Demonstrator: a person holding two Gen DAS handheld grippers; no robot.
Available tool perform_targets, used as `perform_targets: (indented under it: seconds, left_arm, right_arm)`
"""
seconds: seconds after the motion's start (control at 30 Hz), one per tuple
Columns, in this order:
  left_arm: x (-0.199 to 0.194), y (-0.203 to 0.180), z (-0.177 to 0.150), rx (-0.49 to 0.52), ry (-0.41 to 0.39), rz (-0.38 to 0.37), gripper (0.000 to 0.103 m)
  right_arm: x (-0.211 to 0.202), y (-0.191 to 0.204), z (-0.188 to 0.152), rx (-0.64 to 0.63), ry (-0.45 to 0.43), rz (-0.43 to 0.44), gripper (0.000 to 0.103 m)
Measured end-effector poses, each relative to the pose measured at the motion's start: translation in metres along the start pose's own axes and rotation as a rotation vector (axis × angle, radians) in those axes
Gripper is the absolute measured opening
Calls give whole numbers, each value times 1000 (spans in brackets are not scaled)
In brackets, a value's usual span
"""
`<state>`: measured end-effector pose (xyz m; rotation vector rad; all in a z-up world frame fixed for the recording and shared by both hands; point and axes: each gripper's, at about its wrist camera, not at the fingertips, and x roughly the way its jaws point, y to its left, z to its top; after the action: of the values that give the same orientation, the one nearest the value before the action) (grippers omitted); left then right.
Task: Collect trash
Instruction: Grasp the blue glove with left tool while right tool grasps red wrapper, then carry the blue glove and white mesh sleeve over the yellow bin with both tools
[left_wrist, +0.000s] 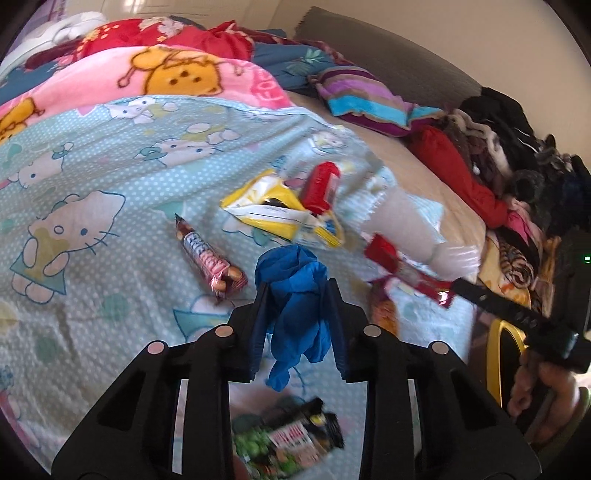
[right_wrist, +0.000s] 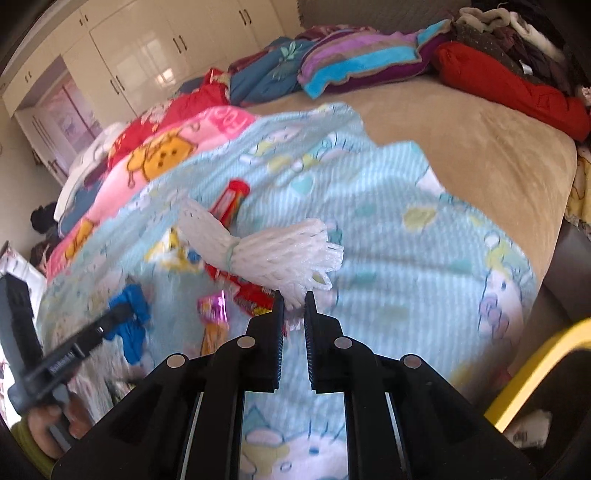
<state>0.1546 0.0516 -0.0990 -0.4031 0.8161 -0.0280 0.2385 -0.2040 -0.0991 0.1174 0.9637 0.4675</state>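
The left tool (left_wrist: 297, 291) is clenched on a crumpled blue glove (left_wrist: 295, 295), which sits between its two fingers and hangs down past them above the bed's light-blue Hello Kitty blanket (left_wrist: 92, 177). From this tool, a pink-and-brown candy bar wrapper (left_wrist: 210, 254) lies on the blanket at about ten o'clock, a yellow-and-white snack packet (left_wrist: 280, 214) at twelve o'clock, and a red cylindrical tube (left_wrist: 320, 186) just beyond the packet, touching its far edge. A green-and-black snack bag (left_wrist: 291, 439), blurred, lies at six o'clock beneath the tool's body. The right tool (right_wrist: 294, 295) is closed on one end of a white foam fruit net (right_wrist: 273, 251), which is cinched in the middle by a pale green band and stretches away from the fingertips toward eleven o'clock. In the right wrist view a red wrapper (right_wrist: 251, 295) lies just left of the net at ten o'clock, with a shiny pink wrapper (right_wrist: 212, 310) at nine o'clock beside it; whether the red wrapper touches the net cannot be told. The yellow rim of a bin (right_wrist: 535, 362) shows at four o'clock, well apart from the net. A pink cartoon blanket (left_wrist: 177, 74) and a striped purple pillow (left_wrist: 369, 99) lie farther up the bed.
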Motion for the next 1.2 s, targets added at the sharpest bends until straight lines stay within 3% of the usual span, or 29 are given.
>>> perform_targets:
  seconds: [0.07, 0.2, 0.37, 0.7, 0.73, 0.8, 0.83, 1.2]
  left_arm:
    - [-4, -4, -2, 2, 4, -18, 23]
    - [-13, -11, -2, 21, -5, -35, 23]
    - [-22, -21, -1, 38, -18, -58, 23]
    - [-35, -46, -4, 87, -26, -104, 20]
    - [-36, -47, -4, 89, -27, -108, 20]
    - [-39, -50, -4, 93, -30, -114, 19]
    - [-40, -52, -4, 97, -32, -118, 19]
    - [-48, -76, -6, 139, -43, -163, 17]
  right_arm:
    - [-4, 1, -1, 0, -4, -1, 13]
    - [2, 0, -6, 10, 69, -19, 18]
    - [-6, -8, -7, 53, 52, -8, 41]
    - [22, -39, 2, 202, 97, 60, 47]
    - [25, -41, 3, 218, 103, 83, 46]
    - [26, -40, 3, 216, 95, 130, 13]
    - [23, -36, 4, 189, 76, 121, 10]
    - [-64, -7, 4, 10, -171, 40, 9]
